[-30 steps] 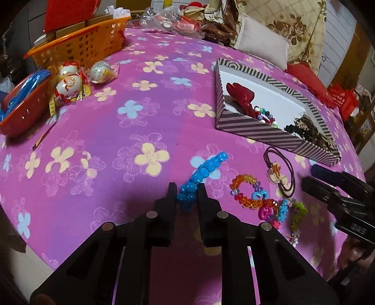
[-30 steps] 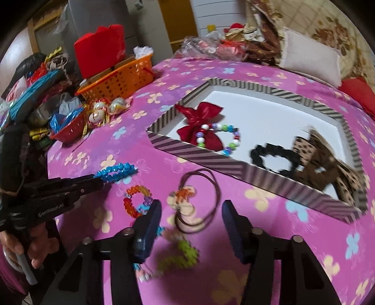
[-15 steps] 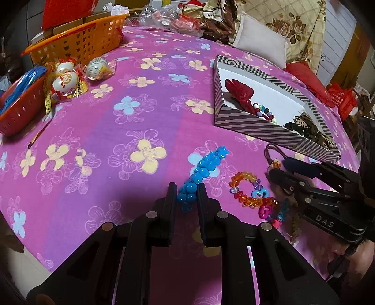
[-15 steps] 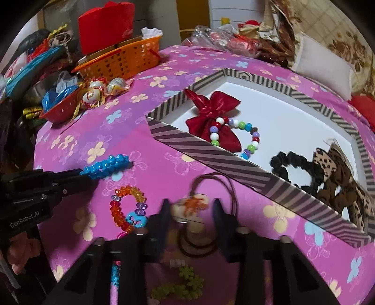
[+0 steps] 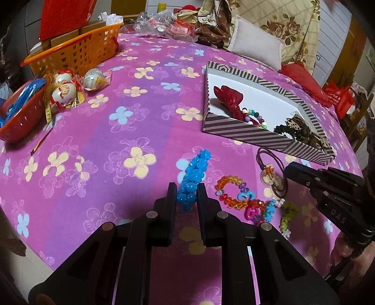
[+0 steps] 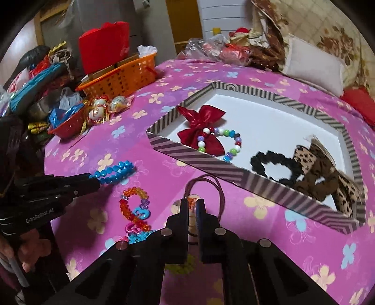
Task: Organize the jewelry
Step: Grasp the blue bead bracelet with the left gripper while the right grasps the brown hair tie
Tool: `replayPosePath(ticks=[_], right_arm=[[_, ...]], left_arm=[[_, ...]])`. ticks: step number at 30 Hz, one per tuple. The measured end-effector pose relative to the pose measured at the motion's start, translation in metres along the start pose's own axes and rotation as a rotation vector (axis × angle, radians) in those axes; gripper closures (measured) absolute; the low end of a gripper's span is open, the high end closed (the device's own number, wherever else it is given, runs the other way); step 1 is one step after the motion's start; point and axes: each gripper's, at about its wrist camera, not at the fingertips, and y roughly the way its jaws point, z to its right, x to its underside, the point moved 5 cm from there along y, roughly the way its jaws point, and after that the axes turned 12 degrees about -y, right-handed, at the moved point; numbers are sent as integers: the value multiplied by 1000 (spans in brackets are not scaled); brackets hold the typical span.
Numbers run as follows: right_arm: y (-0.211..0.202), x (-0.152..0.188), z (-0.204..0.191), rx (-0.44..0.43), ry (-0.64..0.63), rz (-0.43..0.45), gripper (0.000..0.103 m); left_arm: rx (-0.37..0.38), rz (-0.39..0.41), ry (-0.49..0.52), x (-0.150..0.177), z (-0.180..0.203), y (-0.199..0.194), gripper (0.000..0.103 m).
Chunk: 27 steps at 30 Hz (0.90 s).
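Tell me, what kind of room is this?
Probably a bedroom at home. The jewelry lies on a pink flowered bedsheet, pillows are piled at the far end, and a floral quilt sits behind them. Household clutter like an orange basket fits too.

Your left gripper (image 5: pixel 186 191) and right gripper (image 6: pixel 192 206) are matte black, each with two flat fingers on angular linkage arms with triangular cut-outs, pinned by round silver rivets. Seen side-on, one body reads "GenRobot.AI" in white and the other shows embossed "DAS". Your hand (image 6: pixel 28 253) wraps a dark handle.
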Motion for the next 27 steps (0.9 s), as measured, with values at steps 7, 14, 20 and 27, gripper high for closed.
replayPosePath(ticks=[7,14,20,27], right_arm=[[11,4,-12,0,-55,-47,63],[28,6,-11,21,-64,-67,73],[15,8,-7,15,-53,-41,77],[-14,4,2,13,-9,19,77]], left_arm=[[-1,0,3,4,2,-2,87],[1,-15,-8,5,-2,3,87],[4,-13,-11,4,-2,3,87],[8,5,3,1,6,-6,87]])
